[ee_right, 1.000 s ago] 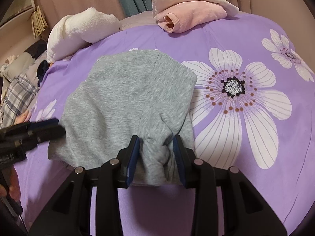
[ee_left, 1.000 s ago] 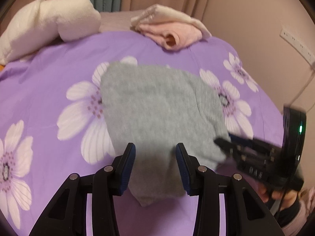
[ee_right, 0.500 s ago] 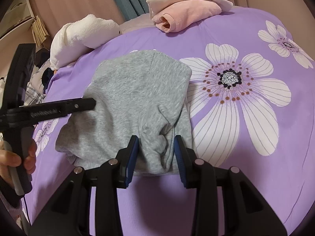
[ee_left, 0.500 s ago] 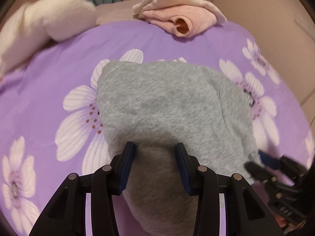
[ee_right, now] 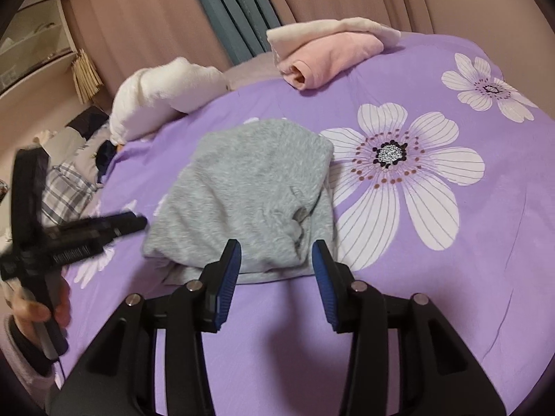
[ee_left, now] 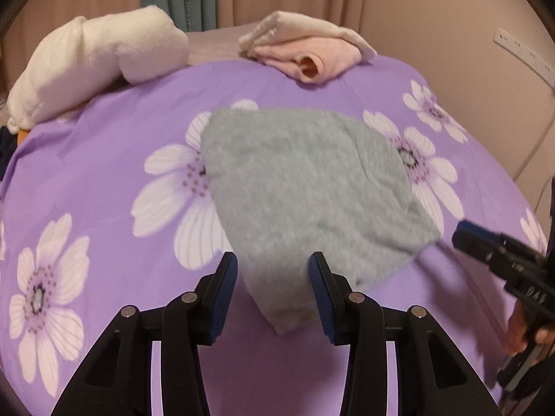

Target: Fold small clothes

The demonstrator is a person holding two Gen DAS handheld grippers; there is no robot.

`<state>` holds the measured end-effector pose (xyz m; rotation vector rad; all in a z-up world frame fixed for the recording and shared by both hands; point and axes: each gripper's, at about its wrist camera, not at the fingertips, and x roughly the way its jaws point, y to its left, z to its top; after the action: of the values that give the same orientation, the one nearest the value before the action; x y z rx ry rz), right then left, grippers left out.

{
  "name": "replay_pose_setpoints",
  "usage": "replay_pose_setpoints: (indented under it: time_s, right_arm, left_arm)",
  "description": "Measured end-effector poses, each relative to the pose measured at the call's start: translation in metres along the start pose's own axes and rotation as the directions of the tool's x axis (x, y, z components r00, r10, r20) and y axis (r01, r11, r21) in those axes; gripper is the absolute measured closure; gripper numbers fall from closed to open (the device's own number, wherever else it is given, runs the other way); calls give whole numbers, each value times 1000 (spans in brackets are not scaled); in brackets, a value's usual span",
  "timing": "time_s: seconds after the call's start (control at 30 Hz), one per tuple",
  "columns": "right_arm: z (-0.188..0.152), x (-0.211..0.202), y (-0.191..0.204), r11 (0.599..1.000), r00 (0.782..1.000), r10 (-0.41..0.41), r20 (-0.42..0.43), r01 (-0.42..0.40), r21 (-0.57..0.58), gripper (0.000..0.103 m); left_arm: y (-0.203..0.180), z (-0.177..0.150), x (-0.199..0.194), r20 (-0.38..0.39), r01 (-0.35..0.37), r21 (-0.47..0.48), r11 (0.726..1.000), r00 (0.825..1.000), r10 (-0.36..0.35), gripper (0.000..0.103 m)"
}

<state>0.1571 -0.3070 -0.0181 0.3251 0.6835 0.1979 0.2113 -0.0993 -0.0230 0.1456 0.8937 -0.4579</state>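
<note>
A folded grey garment (ee_left: 305,187) lies flat on the purple flowered bedcover (ee_left: 104,159). My left gripper (ee_left: 274,277) hovers open over its near corner, and the pads do not press the cloth. In the right wrist view the left gripper (ee_right: 137,223) points at the left edge of the grey garment (ee_right: 249,194), apart from it. My right gripper (ee_right: 275,263) sits just short of the garment's near edge. Its jaws are opening and hold nothing. Seen from the left wrist, the right gripper (ee_left: 466,234) stands clear of the cloth's right corner.
A pink and cream pile of folded clothes (ee_left: 308,52) rests at the far edge of the bed, beside a white plush bundle (ee_left: 97,66). Plaid clothes (ee_right: 66,190) lie off the bed's left side. A socket strip (ee_left: 520,55) is on the right wall.
The right gripper has let go of the bunched near edge of the grey garment and drawn back. The left gripper has pulled back from over the garment to its left corner.
</note>
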Motion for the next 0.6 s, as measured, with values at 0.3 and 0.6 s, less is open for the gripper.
replay_pose_setpoints:
  time_s: [0.3, 0.6]
  right_arm:
    - [-8, 18, -2, 997, 997, -57, -61, 60, 41, 67]
    - [-3, 17, -36, 973, 997, 55, -50, -42, 226, 43]
  left_arm:
    - [17, -24, 8, -14, 114, -177, 978, 993, -118, 61]
    - [18, -44, 16, -63, 165, -181, 970, 982, -179, 57]
